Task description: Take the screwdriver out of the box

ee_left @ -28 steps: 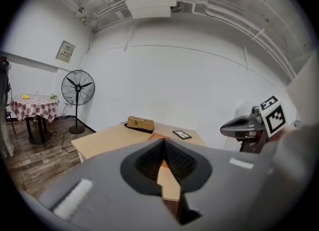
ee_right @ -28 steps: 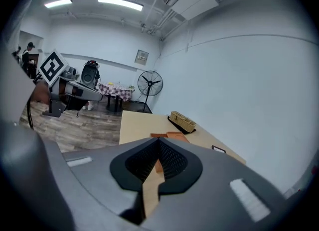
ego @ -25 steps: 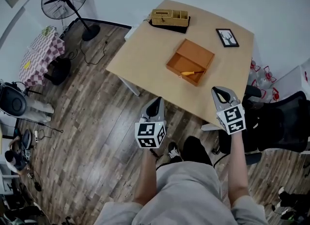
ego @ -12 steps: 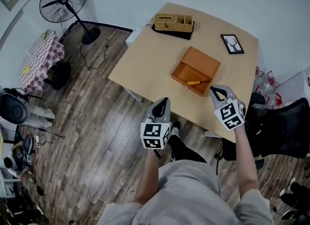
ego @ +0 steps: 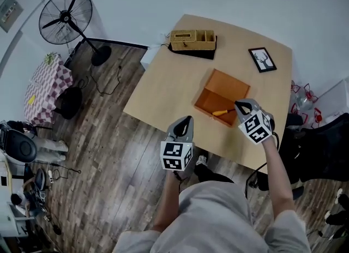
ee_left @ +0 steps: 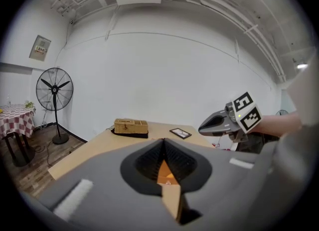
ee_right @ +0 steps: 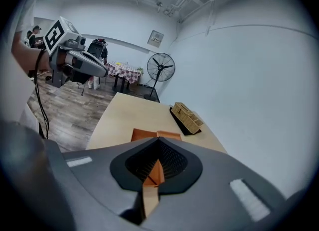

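Screwdriver with orange handle (ego: 220, 113) lies inside the open shallow orange-brown box (ego: 203, 106) on the pale wooden table (ego: 163, 83), so reach, grip and lift all remain. Right gripper (ego: 239, 105) hovers at the box's near right edge, jaws pressed together, empty; left gripper (ego: 187, 121) hangs off the table's near edge, likewise closed on nothing. Woven tan organiser (ego: 191, 40) and small black-framed picture (ego: 262, 59) sit far, blocking nothing

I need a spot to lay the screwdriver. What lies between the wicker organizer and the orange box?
Nothing: the head view shows bare table between the wicker organizer and the orange box.
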